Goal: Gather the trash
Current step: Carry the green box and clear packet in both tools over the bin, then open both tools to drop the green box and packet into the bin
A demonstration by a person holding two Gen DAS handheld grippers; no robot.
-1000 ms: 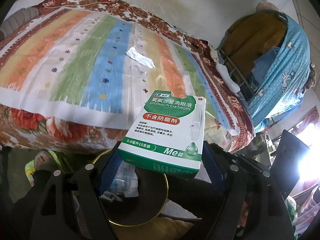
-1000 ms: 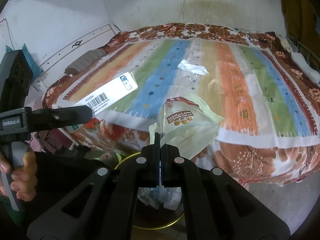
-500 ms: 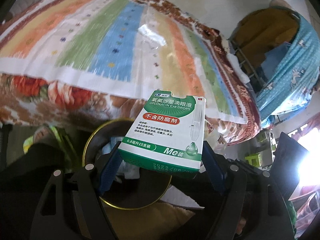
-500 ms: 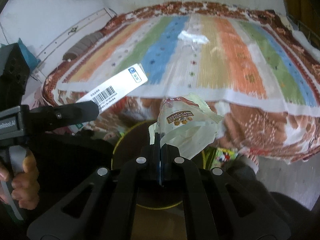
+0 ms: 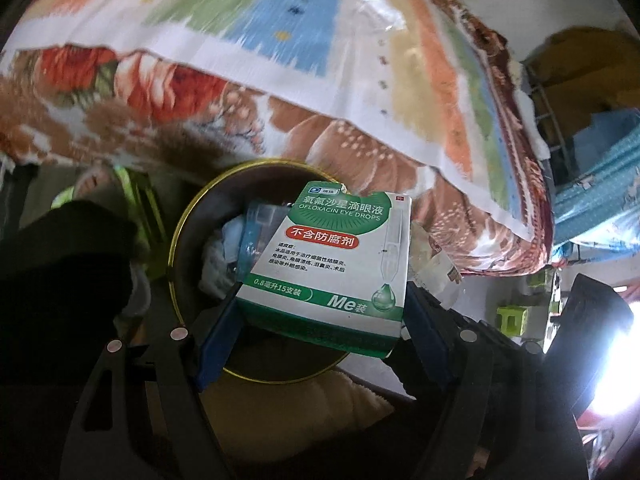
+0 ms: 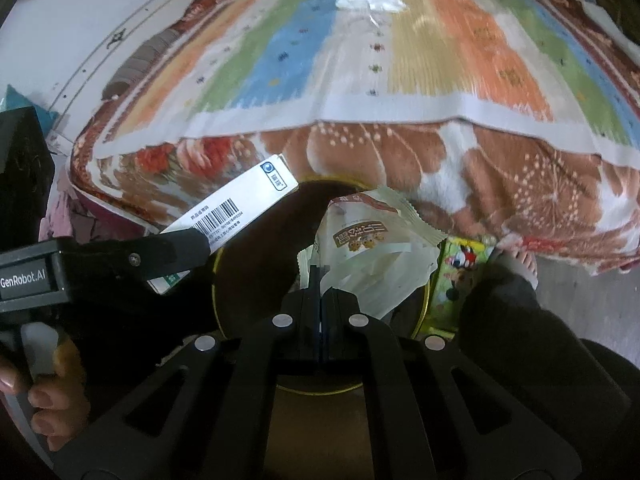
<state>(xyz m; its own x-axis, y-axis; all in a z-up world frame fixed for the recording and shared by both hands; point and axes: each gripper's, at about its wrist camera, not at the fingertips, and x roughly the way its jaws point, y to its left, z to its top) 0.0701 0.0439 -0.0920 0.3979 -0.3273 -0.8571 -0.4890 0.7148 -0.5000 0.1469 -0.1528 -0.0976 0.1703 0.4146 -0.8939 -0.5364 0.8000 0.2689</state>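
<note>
Lowered, tilted steeply over gold-rimmed bin: left gripper clamping eye-drops box, right gripper pinching snack wrapper.

Dim fisheye views, the bedspread motion-blurred, corners vignetted black, window glare blown out at lower right.

A bed fills the upper half of both wrist views, spread with a striped cover in orange, green, blue and cream over a brown floral blanket. A white wall stands at ten o'clock. Blue patterned cloth hangs at three o'clock, with bright window glare below it.
</note>
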